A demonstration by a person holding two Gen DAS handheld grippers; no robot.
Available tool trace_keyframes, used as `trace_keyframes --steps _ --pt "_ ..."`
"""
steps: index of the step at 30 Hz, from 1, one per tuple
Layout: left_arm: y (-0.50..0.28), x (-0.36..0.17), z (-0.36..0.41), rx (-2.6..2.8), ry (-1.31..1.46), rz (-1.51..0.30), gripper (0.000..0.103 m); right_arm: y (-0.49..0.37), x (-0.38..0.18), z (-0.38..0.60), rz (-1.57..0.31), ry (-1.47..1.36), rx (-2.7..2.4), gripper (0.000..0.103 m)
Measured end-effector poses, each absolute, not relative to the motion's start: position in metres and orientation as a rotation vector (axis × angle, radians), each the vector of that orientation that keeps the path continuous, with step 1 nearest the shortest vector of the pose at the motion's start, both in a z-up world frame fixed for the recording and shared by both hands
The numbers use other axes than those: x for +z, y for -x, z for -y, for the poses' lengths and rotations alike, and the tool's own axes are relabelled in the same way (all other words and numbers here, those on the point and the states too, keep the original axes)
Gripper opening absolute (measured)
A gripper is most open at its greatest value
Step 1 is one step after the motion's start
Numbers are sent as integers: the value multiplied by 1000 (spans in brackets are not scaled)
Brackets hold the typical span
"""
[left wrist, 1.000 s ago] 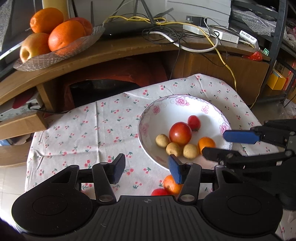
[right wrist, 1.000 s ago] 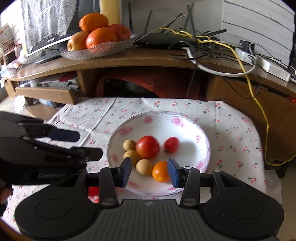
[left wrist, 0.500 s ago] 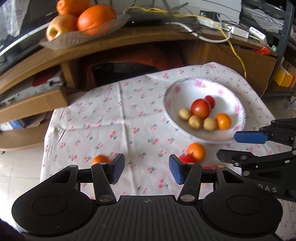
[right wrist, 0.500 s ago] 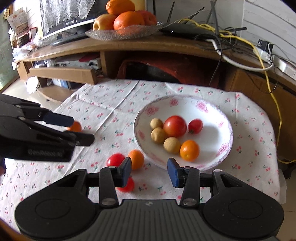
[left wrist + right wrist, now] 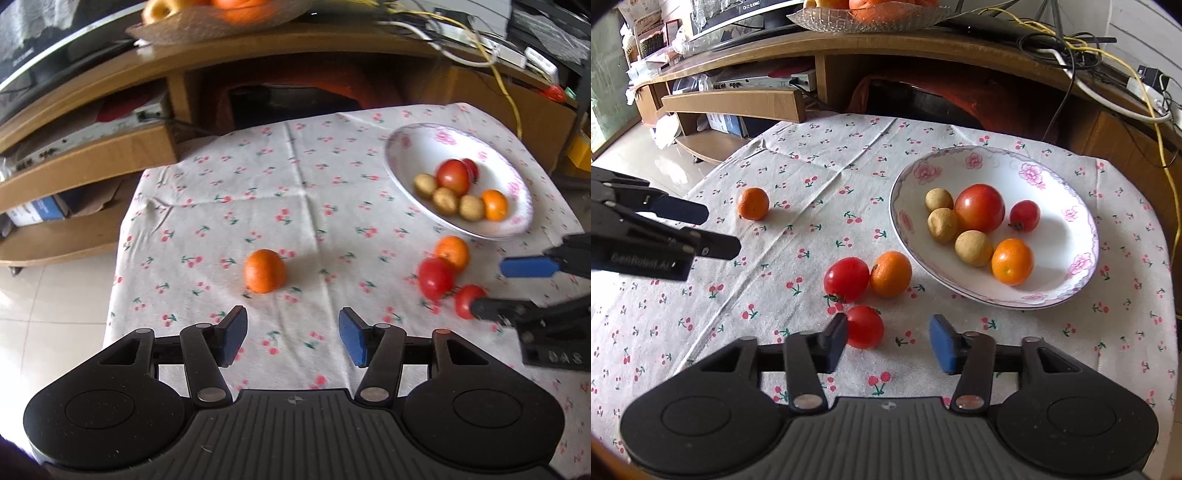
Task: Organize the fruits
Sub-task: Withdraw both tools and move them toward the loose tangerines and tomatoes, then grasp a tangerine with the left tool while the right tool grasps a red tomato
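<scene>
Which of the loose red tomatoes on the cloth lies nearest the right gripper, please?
The nearer tomato, right beside the right gripper's left finger; the other tomato lies farther off, against an orange.

Ahead of me a low table wears a white tablecloth (image 5: 820, 173) printed with little red cherries, creased in straight fold lines. Behind it runs a curved wooden TV stand (image 5: 923, 48) with a lower shelf (image 5: 738, 105) jutting toward the left. On the stand's top I see a tangle of black and white cables (image 5: 1067, 48), with a yellow cable (image 5: 1156, 122) trailing down the right side. A silver set-top box (image 5: 761, 82) sits tucked in the stand's open bay. Something red and dark (image 5: 295, 92) fills the shadowed space under the stand. To my left, pale glossy floor tiles (image 5: 55, 317) show
</scene>
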State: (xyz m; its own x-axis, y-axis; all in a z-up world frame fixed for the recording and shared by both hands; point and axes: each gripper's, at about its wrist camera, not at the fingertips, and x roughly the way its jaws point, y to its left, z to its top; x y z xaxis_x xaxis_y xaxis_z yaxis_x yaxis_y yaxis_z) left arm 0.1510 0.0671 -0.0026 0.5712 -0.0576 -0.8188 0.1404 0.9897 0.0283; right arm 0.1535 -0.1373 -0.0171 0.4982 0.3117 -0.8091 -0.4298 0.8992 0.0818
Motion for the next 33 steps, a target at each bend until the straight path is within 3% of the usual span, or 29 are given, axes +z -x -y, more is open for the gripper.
trace_keyframes --steps 15,20,25,33 --pt "-195 -30 -71 -77 -70 -950 62 -154 -23 132 -956 134 493 52" --pt "-194 -29 -67 -80 -80 -949 48 -153 -22 134 -959 130 489 51" --pt "-189 -27 -63 -78 -115 -944 36 -153 -20 133 -957 127 494 41" --pt "-171 -24 -53 -129 -146 -962 35 -148 -15 136 -956 120 501 21"
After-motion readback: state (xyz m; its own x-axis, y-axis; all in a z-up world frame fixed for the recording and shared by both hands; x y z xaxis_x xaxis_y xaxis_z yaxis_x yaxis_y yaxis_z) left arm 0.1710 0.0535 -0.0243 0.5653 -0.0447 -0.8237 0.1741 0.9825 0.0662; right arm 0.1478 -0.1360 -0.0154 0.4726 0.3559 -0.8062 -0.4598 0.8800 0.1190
